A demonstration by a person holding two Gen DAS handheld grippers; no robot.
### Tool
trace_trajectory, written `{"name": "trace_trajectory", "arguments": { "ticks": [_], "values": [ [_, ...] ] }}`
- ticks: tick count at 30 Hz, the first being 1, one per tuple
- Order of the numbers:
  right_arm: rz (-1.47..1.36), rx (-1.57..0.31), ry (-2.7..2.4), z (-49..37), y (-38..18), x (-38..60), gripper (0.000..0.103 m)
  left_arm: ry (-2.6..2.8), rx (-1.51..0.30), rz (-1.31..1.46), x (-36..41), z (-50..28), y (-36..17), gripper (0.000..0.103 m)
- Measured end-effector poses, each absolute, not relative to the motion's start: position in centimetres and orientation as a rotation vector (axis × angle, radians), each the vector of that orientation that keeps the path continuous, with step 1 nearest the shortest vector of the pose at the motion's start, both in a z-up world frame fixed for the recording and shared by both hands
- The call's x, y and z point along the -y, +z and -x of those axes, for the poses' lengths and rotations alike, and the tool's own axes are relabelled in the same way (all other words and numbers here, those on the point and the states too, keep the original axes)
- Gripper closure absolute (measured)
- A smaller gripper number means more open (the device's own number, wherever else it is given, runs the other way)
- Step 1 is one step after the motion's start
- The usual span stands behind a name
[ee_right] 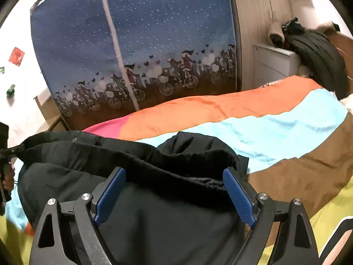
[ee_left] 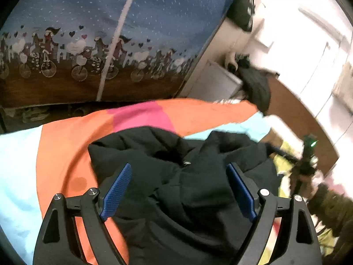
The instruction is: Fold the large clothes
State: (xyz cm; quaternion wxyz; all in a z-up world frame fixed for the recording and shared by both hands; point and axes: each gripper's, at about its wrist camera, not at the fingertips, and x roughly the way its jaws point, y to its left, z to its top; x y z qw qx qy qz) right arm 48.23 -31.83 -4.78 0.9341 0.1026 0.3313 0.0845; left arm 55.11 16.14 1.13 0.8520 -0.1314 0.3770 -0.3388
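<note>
A: Where is our black coat [ee_right: 141,209]?
B: It lies crumpled on the striped blanket [ee_right: 275,123].
A: Our left gripper [ee_left: 178,190]?
B: Its jaws are wide apart over the coat, gripping nothing.
A: Our right gripper [ee_right: 174,195]?
B: The same.

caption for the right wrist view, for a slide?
Right gripper open above a bunched black coat lying on a colour-striped bedspread, cyclist-print fabric wardrobe behind.
</note>
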Motion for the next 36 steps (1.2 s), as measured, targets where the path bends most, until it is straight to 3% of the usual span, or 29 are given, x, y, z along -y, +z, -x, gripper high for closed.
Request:
{"name": "trace_trajectory", "arguments": {
  "ticks": [9, 10, 16, 17, 18, 20, 22, 24, 30, 36],
  "values": [
    [-0.342, -0.574, 0.161, -47.0, -4.4, 34.4, 0.013, -0.790, -0.773, 0.327, -18.3, -54.7, 2.5, 0.017],
    [-0.349, -0.568, 0.162, -46.7, -4.5, 34.8, 0.009, -0.789, -0.779, 0.306, -17.8, -54.6, 2.2, 0.016],
    [-0.307, -0.677, 0.166, -47.7, -7.1, 35.7, 0.008, -0.719, -0.851, 0.146, -13.3, -55.6, -0.1, 0.016],
    [-0.304, -0.715, 0.176, -48.4, -7.9, 35.8, 0.008, -0.682, -0.852, 0.128, -12.7, -56.0, -0.2, 0.019],
    [-0.300, -0.739, 0.178, -49.1, -8.4, 35.9, 0.008, -0.651, -0.847, 0.116, -12.3, -56.2, -0.2, 0.039],
    [-0.321, -0.746, 0.184, -49.9, -8.5, 36.0, 0.022, -0.636, -0.835, 0.093, -11.5, -56.4, -0.3, 0.077],
    [-0.343, -0.737, 0.140, -50.8, -7.8, 36.1, 0.071, -0.597, -0.822, 0.085, -11.3, -56.2, -0.6, 0.084],
    [-0.329, -0.732, 0.136, -51.3, -7.1, 36.0, 0.084, -0.572, -0.767, 0.094, -11.5, -55.6, 0.0, 0.090],
    [-0.258, -0.557, 0.126, -50.9, -3.3, 34.7, 0.088, -0.475, -0.613, 0.176, -13.7, -55.4, 3.1, 0.092],
    [-0.139, -0.586, 0.011, -55.3, -5.2, 31.8, 0.088, -0.328, -0.750, 0.144, -11.9, -61.2, -0.5, 0.092]
  ]
}}
